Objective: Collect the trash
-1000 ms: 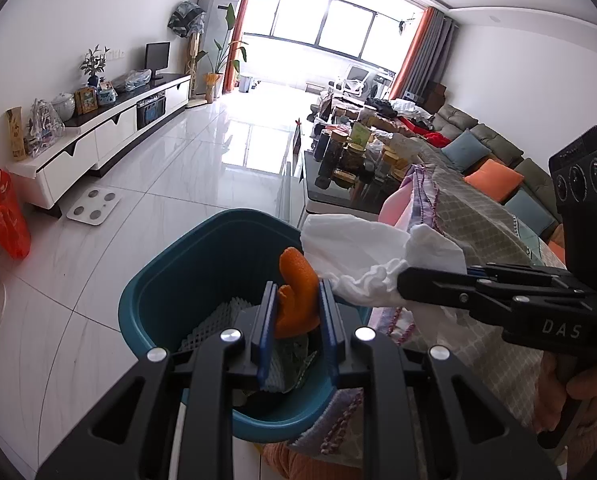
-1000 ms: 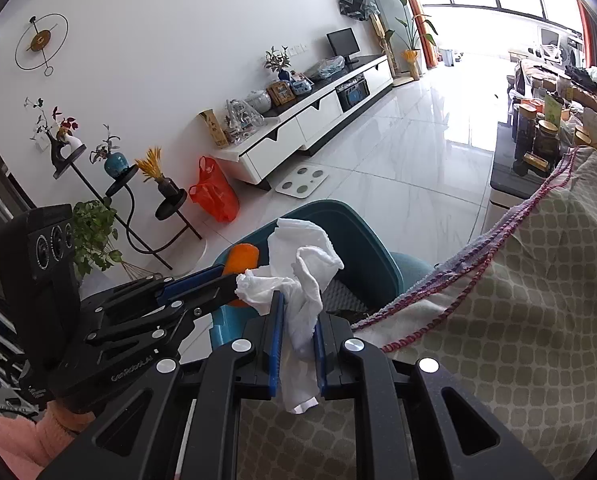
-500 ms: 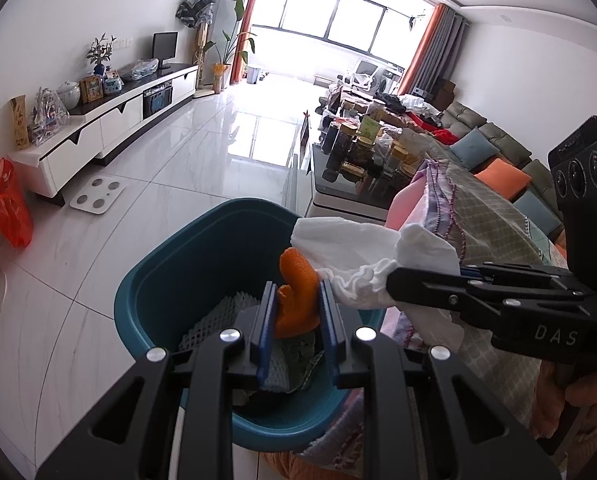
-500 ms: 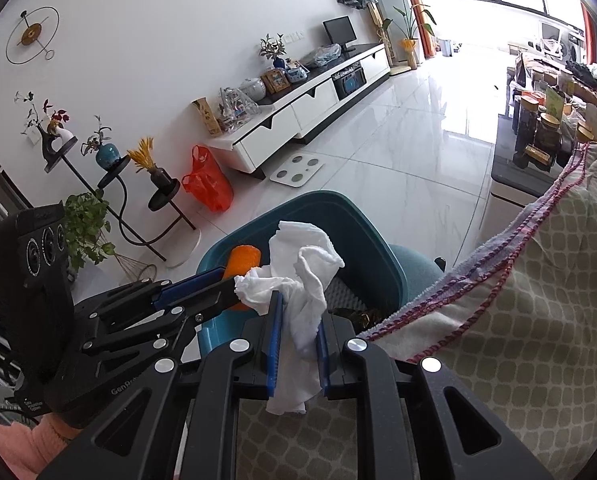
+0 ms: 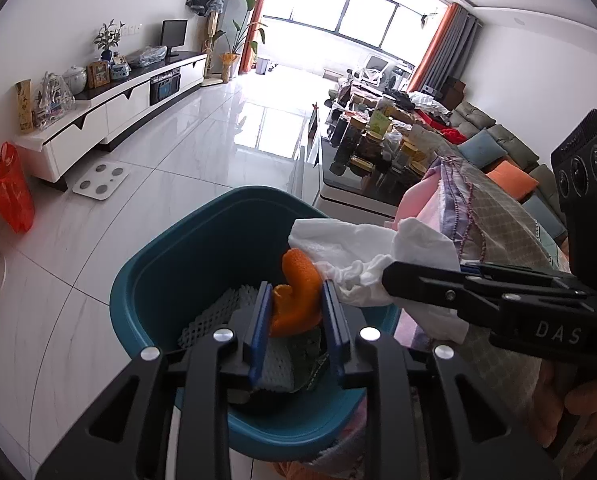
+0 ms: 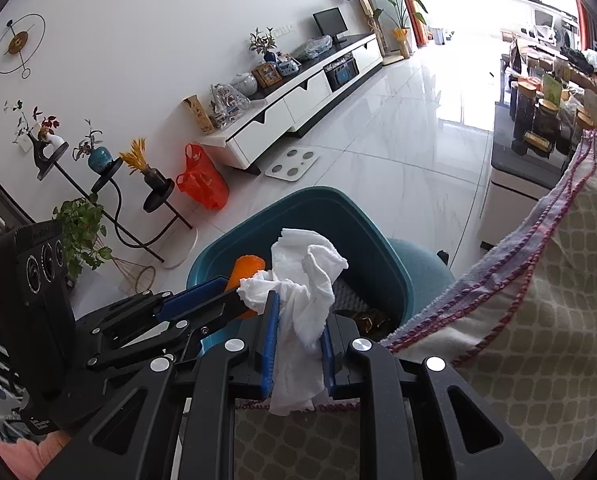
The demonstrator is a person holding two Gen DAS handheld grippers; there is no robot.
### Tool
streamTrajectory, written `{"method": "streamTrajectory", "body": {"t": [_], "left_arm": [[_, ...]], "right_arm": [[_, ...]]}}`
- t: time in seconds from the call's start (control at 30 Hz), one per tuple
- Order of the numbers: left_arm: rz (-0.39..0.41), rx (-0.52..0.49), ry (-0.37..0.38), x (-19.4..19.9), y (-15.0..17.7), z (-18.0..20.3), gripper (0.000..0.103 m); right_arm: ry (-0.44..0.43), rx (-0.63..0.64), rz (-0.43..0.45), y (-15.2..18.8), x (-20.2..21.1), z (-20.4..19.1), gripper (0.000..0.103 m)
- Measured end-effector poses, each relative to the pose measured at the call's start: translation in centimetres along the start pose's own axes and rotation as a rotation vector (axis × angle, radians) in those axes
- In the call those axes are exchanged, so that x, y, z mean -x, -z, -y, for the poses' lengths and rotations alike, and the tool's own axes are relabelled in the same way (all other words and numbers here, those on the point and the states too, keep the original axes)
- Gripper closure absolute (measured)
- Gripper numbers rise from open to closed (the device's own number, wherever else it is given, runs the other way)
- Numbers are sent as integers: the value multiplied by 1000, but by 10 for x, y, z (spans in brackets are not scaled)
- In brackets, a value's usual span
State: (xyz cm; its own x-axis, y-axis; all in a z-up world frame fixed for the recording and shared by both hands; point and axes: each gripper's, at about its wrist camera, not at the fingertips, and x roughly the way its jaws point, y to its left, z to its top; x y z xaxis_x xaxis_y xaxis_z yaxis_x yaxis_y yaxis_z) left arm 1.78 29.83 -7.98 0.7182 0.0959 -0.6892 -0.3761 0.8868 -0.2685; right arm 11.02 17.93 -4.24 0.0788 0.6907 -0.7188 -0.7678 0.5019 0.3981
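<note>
Left gripper (image 5: 294, 308) over the bin, jaws opening. A curled piece of orange peel (image 5: 298, 298) sits between the blue pads; the right pad touches it, a sliver of gap shows at the left pad. Peel hangs above the bin's inside, not yet among the trash.

Right gripper (image 6: 296, 320) just beside the left one, jaws also opening. A crumpled white tissue (image 6: 304, 280) stands between its pads, bunched above them and trailing down below; both pads look to be against it. In the left wrist view the tissue (image 5: 362, 256) hangs over the bin's right rim, touching the top of the peel.

Directly below: a teal plastic bin (image 5: 186, 264), open top. Inside lie white foam fruit netting (image 5: 214, 312) and a dark green wrapper (image 5: 310, 348), partly hidden by the gripper.

To the right, touching the bin's side: a grey-green checked cloth (image 6: 538, 344) with a pink stitched edge, draped over something I cannot make out. A bare hand (image 5: 570, 412) grips the right tool's handle at lower right.

Beyond the bin: glossy white tile floor (image 5: 170, 168), a white bathroom scale (image 5: 100, 180) on it, an orange plastic bag (image 5: 10, 192) near the left wall.

Farther: a low white TV cabinet (image 5: 110, 104) along the left wall; a coffee table (image 5: 362, 184) crowded with jars on the right; a sofa (image 5: 510, 160) with cushions behind it.

Far end: a bright window (image 5: 358, 12) with orange curtains.
</note>
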Motion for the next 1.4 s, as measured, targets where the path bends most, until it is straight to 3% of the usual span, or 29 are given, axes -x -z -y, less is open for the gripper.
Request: {"method": "streamTrajectory", "body": {"t": [0.1, 0.17, 0.27, 0.37, 0.43, 0.63, 0.83, 0.93, 1.0, 1.1, 1.27, 1.3, 1.4], "left_arm": [[-6, 16, -6, -2, 0, -1, 65], [-8, 39, -1, -3, 1, -5, 60], [-8, 51, -7, -4, 1, -9, 59], [-9, 56, -11, -4, 2, -12, 53], [-5, 58, -14, -3, 4, -14, 52], [1, 58, -18, 2, 6, -16, 52], [39, 46, -9, 17, 11, -15, 40], [65, 29, -6, 28, 14, -12, 31], [85, 20, -5, 35, 16, -9, 15], [118, 2, -5, 49, 22, -4, 6], [157, -30, -17, 66, 33, 10, 4], [170, -41, -20, 70, 36, 15, 4], [193, -56, -4, 77, 38, 24, 4]], "right_arm": [[5, -12, -1, -1, -2, 2, 69], [4, -13, 1, -2, -2, 1, 69], [6, -16, 11, -1, -1, 0, 59], [8, -20, 10, -1, -2, 1, 58], [1, -31, 13, 0, -1, 2, 49], [-17, -51, 34, 0, 5, 6, 49], [-19, -46, 71, 4, 20, 7, 48], [-18, -48, 91, 10, 29, 7, 48], [-13, -44, 111, 15, 36, 6, 46], [-15, -46, 139, 24, 48, 5, 45], [7, -19, 195, 44, 73, 1, 32], [11, -14, 207, 47, 78, 0, 24], [55, 2, 273, 67, 104, -1, 16]]}}
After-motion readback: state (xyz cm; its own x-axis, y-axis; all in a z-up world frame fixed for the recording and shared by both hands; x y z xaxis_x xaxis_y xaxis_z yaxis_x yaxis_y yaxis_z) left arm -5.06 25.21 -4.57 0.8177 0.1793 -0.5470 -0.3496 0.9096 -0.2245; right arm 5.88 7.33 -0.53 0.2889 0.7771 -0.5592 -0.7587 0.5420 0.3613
